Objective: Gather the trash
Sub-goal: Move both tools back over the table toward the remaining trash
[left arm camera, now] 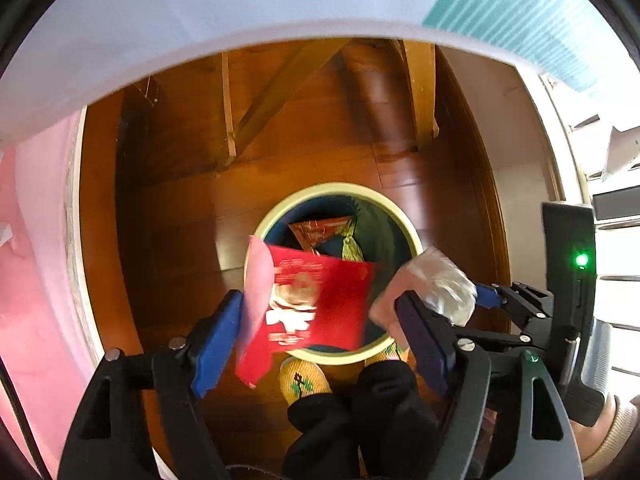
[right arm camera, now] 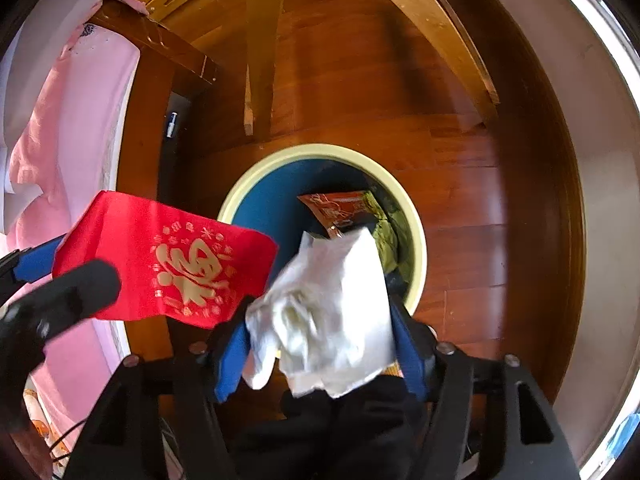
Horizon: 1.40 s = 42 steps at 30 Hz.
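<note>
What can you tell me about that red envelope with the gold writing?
The red envelope looks like thin paper, printed with a large gold character ringed by small gold symbols. Its flap shows a pale pink inner side. It is blurred, tilted, above the floor beside the round bin. The left gripper has its jaws spread wide; the envelope lies against the left one, so whether anything grips it is unclear.

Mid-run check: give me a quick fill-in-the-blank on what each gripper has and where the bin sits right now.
1. The left gripper has its fingers spread wide around a ____ paper packet with gold print.
2. The right gripper is closed on a crumpled ____ tissue.
3. The round bin stands on the ____ floor.
4. The bin already holds a ____.

Missing words: red; white; wooden; wrapper
</note>
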### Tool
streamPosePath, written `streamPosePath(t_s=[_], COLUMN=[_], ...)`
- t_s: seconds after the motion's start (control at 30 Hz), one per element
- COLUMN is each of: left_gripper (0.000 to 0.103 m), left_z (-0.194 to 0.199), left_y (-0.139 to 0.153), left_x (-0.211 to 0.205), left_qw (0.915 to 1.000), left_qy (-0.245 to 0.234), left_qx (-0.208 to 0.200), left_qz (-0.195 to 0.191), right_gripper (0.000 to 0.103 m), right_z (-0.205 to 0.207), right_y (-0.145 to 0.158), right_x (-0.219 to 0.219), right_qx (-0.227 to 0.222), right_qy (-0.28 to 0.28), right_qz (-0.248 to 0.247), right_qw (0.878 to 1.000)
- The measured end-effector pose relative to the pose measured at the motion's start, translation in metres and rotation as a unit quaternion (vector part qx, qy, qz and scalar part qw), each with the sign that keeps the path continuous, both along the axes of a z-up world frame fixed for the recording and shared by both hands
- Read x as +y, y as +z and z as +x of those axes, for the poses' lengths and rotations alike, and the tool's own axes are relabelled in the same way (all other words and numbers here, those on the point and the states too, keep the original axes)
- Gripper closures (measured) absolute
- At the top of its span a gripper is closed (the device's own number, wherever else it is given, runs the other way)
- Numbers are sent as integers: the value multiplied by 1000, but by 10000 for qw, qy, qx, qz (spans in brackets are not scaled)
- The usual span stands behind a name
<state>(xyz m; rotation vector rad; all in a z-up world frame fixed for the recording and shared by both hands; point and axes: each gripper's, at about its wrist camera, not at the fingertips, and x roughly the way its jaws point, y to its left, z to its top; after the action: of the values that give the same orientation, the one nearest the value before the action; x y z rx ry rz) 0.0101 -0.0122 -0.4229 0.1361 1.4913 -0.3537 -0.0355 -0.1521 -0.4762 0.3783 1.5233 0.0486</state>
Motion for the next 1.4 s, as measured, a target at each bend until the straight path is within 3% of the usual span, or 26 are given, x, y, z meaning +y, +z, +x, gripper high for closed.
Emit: streamPosePath(t_s=[0.43, 0.63, 0.97, 1.23, 1.4], left_gripper=[26, 26, 26, 26, 26], left_z=[-1, -7, -26, -33, -35], left_y=[7, 25, 110, 216, 287], left_x=[15, 29, 53, 67, 79], left_qw=[9993, 9973, 9947, 9931, 9901], left_qy=[266, 520, 919, 959, 984], left_qx=[-101, -147, -190, -650, -954], left_qz=[234, 496, 425, 166, -307], right_gripper=[21, 21, 21, 21, 21], right_z=[5, -8, -28, -34, -29], right_y=[9, 40, 150, 254, 335], right_x=[0, -7, -3, 13, 19], right_qx=[-93, -60, -131, -556, -1092], right_qy=[-195, -390, -431, -248, -221], right_qz=[-231, -234, -83, 40, 100], right_qw=[9995, 9989, 9989, 9981, 9937])
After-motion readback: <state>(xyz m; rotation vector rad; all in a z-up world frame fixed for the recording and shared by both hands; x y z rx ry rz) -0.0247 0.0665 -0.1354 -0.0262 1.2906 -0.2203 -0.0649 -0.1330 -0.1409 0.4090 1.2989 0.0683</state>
